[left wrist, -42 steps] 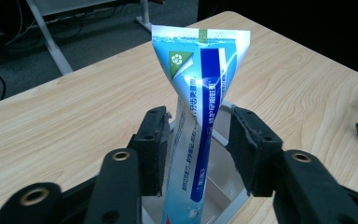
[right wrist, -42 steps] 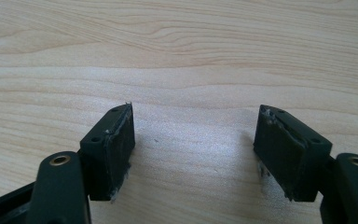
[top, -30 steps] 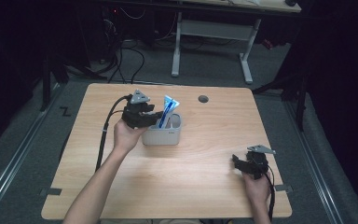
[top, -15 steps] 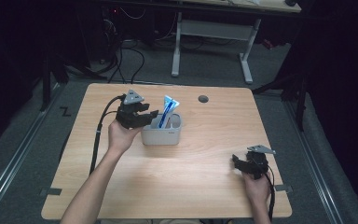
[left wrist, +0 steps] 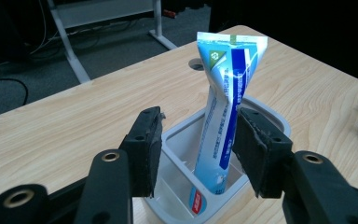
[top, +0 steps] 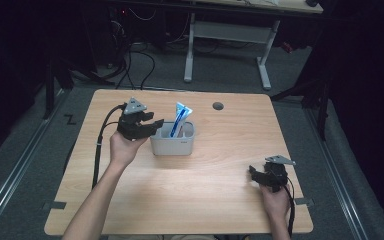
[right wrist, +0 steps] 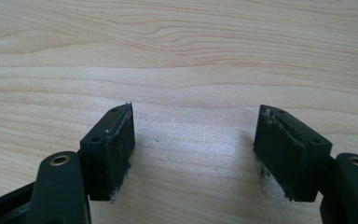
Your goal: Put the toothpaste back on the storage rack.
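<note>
Two grippers are seen over a wooden table [top: 215, 200], and all places are given relative to the grey holder [top: 172, 140] standing near the table's middle. A blue and white toothpaste tube [top: 180, 119] is stood in that holder, leaning slightly, its crimped flat end uppermost and its lower end down inside one of the compartments. In the left gripper view the tube [left wrist: 226, 107] is seen rising well above the holder's rim [left wrist: 270, 116].

The left gripper [top: 152, 127] is held just beside the holder's left wall, at rim height, its jaws pointed toward the tube. Its jaws are parted by a moderate gap, and nothing is pressed by the pads; in the left gripper view the gripper [left wrist: 198, 149] is seen with the tube standing beyond the gap, apart from both pads, with one jaw close beside the tube's edge. A dark cable is trailed from it, away from the holder, toward the table's near left edge.

The right gripper [top: 255, 175] is rested well apart from the holder, toward the near right corner. In the right gripper view its jaws [right wrist: 193, 144] are spread wide over bare wood, with nothing between them.
</note>
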A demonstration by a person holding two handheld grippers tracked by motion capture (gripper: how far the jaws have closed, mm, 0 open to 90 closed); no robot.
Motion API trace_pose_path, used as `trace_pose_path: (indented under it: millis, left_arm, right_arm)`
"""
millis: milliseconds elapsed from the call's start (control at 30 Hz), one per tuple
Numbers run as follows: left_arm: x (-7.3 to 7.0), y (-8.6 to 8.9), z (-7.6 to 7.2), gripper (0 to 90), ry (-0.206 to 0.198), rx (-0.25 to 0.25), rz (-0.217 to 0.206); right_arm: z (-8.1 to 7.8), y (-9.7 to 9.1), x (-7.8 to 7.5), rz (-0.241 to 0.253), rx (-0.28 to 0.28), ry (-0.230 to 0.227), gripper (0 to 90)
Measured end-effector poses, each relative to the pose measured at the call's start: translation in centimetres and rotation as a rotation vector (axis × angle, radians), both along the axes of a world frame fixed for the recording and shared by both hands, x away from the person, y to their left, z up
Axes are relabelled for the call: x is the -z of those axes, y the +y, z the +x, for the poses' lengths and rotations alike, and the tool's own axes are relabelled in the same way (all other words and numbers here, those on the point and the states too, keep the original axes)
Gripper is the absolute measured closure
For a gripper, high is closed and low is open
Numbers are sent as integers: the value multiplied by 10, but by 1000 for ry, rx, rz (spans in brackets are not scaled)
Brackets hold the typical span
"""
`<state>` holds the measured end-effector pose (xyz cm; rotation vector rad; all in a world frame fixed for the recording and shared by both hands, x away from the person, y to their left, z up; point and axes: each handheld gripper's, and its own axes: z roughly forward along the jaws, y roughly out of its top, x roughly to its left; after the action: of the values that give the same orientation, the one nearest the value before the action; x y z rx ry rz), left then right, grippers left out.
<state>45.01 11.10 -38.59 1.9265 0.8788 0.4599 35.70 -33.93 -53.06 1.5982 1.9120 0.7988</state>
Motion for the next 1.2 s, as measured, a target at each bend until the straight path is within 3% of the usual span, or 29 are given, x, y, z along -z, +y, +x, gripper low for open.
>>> trace_pose_path:
  millis: [1200]
  left_arm:
    - [-3,37,-15,491,-9,-61,-26]
  right_arm:
    - [0,0,0,-2,-3,0,289]
